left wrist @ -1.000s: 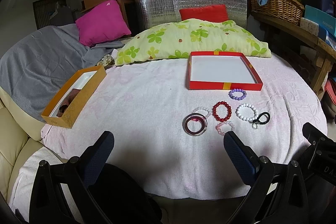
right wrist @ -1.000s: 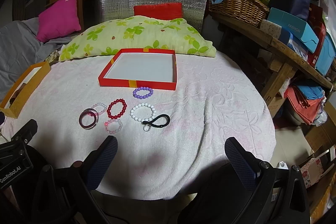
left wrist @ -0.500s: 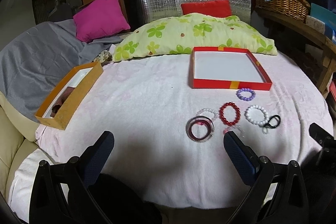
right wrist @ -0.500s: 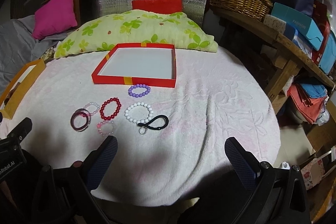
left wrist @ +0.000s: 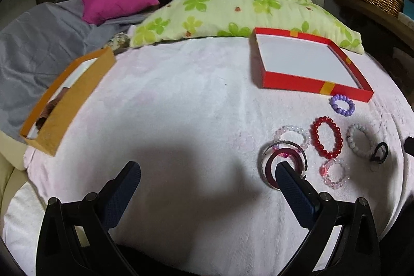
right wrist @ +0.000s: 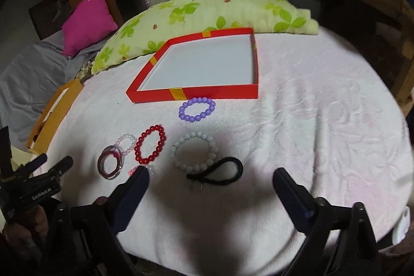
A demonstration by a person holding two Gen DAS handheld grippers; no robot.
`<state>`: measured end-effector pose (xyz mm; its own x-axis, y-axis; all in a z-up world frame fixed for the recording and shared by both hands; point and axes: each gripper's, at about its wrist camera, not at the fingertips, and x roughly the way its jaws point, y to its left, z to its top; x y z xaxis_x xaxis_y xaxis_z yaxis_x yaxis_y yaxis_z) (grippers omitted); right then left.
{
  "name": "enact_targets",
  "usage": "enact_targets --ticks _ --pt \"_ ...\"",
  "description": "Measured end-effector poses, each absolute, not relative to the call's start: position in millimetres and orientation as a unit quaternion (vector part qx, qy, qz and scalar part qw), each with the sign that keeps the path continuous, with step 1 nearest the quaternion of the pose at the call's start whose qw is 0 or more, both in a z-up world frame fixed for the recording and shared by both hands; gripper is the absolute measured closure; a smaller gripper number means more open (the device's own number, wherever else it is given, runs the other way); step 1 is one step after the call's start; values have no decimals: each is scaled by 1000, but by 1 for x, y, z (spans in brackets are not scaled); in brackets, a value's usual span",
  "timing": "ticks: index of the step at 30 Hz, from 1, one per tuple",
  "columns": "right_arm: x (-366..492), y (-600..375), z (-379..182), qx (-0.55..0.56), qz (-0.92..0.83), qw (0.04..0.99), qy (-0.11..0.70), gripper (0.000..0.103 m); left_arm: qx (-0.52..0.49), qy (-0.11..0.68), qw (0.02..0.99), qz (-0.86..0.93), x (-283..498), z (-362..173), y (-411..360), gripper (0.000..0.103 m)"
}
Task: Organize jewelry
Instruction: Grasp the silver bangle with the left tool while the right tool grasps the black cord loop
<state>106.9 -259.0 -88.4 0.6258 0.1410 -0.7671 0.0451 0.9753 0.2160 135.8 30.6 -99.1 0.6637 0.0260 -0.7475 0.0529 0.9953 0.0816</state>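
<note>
Bracelets [right wrist: 150,148] clustered on white blanket [right wrist: 310,120] just in front of red tray [right wrist: 194,92]. Left gripper [left wrist: 207,172] spread wide, low over blanket. Right gripper [right wrist: 211,179] spread too, hovering near black loop [right wrist: 220,172].

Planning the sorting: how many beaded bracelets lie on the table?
5: purple by the red box; red; white; clear; pink, partly hidden in the right view.

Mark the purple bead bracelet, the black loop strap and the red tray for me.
purple bead bracelet [right wrist: 207,102]: right wrist view, on a bead along its far side.
black loop strap [right wrist: 234,160]: right wrist view, on the cord at its far curve.
red tray [right wrist: 220,94]: right wrist view, on its near outer wall.
</note>
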Motion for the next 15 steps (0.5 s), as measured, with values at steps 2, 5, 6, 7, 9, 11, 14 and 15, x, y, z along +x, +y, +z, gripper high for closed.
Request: enact_targets --ticks 2,5,6,7,9,11,14,15 --pt "115 -260 -97 110 35 889 443 24 45 415 908 -21 139 -105 29 0" --pt "126 -261 -111 108 44 878 464 41 43 424 904 -42 143 -115 24 0" --pt "129 -262 -115 108 43 875 470 45 39 427 902 -50 145 -117 22 2" --pt "131 -262 -120 111 43 872 474 51 36 430 901 -56 146 -120 22 7" --pt "135 -266 -130 119 39 866 484 52 34 434 898 -65 150 -123 20 16" --pt "136 -270 -136 128 37 864 486 58 31 441 894 -76 154 -128 18 21" --pt "136 -274 -142 136 34 863 486 65 25 446 889 -96 158 -133 14 31" --pt "136 -274 -143 138 33 864 484 65 27 447 888 -102 159 -135 12 34"
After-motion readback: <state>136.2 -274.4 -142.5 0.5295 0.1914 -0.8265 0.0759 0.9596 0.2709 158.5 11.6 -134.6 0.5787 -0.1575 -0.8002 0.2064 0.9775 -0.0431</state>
